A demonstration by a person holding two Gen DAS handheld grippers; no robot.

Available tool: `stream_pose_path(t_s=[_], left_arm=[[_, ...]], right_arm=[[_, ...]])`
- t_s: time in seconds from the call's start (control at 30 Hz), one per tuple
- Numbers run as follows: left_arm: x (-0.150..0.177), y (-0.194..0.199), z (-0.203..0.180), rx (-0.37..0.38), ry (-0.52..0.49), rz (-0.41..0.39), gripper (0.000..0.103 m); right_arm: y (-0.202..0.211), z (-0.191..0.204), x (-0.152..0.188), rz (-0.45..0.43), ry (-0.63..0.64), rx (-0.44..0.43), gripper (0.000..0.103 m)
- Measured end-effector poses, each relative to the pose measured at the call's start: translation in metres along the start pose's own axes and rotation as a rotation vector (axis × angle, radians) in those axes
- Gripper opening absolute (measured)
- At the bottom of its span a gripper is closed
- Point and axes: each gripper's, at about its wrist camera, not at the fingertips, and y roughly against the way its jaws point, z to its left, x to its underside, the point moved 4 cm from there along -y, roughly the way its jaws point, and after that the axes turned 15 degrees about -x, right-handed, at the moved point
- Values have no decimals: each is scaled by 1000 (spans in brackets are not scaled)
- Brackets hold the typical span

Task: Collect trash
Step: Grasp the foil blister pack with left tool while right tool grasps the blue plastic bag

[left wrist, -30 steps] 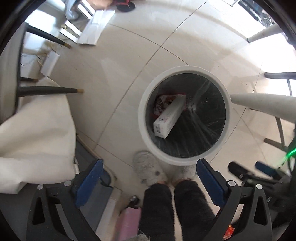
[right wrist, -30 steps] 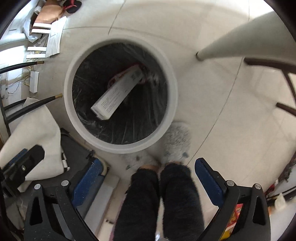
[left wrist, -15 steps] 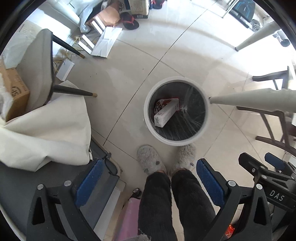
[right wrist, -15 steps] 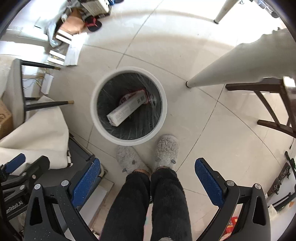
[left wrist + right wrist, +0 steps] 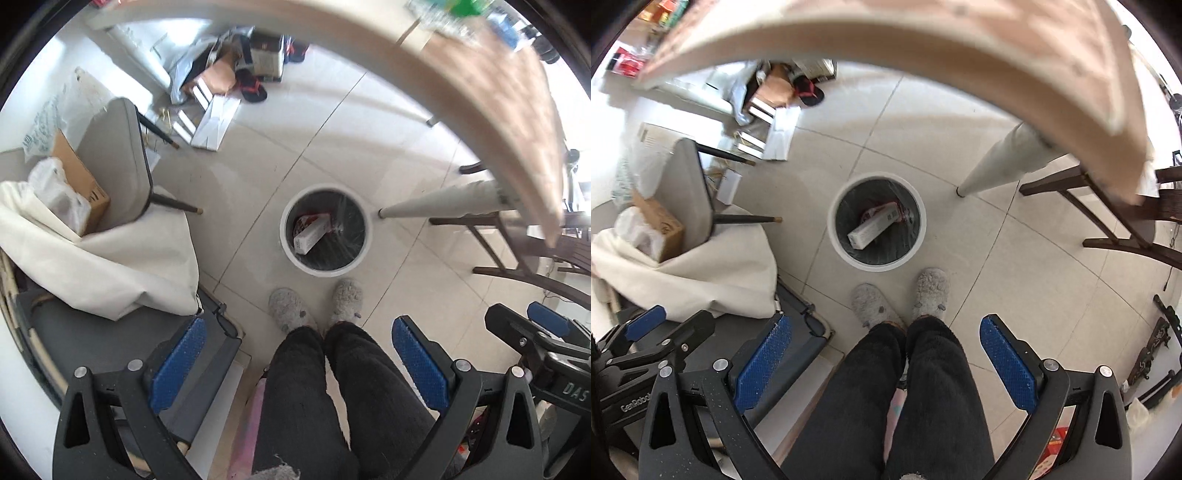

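On the tiled floor, just ahead of the person's 2 grey slippers (image 5: pixel 288 308), stands the white bin (image 5: pixel 325 268) with a dark liner; a white carton (image 5: pixel 312 239) lies tilted inside it over a red wrapper (image 5: pixel 306 221). The left gripper (image 5: pixel 295 365) and right gripper (image 5: pixel 884 360) hang high above, both spread wide and empty. A table edge (image 5: pixel 979 48) arcs across the top.

left wrist: high, facing down | right wrist: same (beside it) | shared: bin (image 5: pixel 325 236) (image 5: pixel 877 226), slippers (image 5: pixel 291 309) (image 5: pixel 874 305)
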Motion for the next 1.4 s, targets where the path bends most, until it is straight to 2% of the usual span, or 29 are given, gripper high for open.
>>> stream_pose_path(t_s=[0.13,0.23,0.37,0.43,0.6,0.77,0.87,1.0,1.1,1.2,1.23,1.33,1.4], left_arm=[[-18,44,4,16,-4,-103,103],[-41,76,-3,-16,-46,-205,103],[-86,116,-36,-127,-194,-387,103],[-109,125,-56,-184,-265,-447,103],[-167,125,-113,-266,-442,-491,103],[-230,105,-175,-335,-619,-445,103],[-263,78,-206,-330,-733,-352,102],[-292,44,-233,-348,-852,-263,102],[-301,27,-244,-326,-913,-222,102],[-299,21,-251,-273,-925,-189,76],[-299,23,-253,-240,-920,-180,64],[-301,25,-253,-212,-848,-156,62],[-304,25,-247,-196,-752,-128,62]], right_arm=[[52,21,5,-51,-25,-55,103],[89,32,-1,-95,-38,-96,103],[134,29,-20,-149,-55,-109,103],[152,19,-36,-167,-67,-97,103],[178,-27,-93,-185,-111,-50,103],[175,-90,-166,-171,-169,-35,103],[171,-121,-212,-148,-185,-23,103],[166,-153,-265,-111,-189,-26,103],[164,-171,-302,-85,-184,-20,103],[167,-180,-336,-81,-164,-17,103],[168,-181,-347,-81,-154,-19,103],[173,-177,-381,-83,-94,-11,103],[174,-168,-405,-100,-41,2,103]])
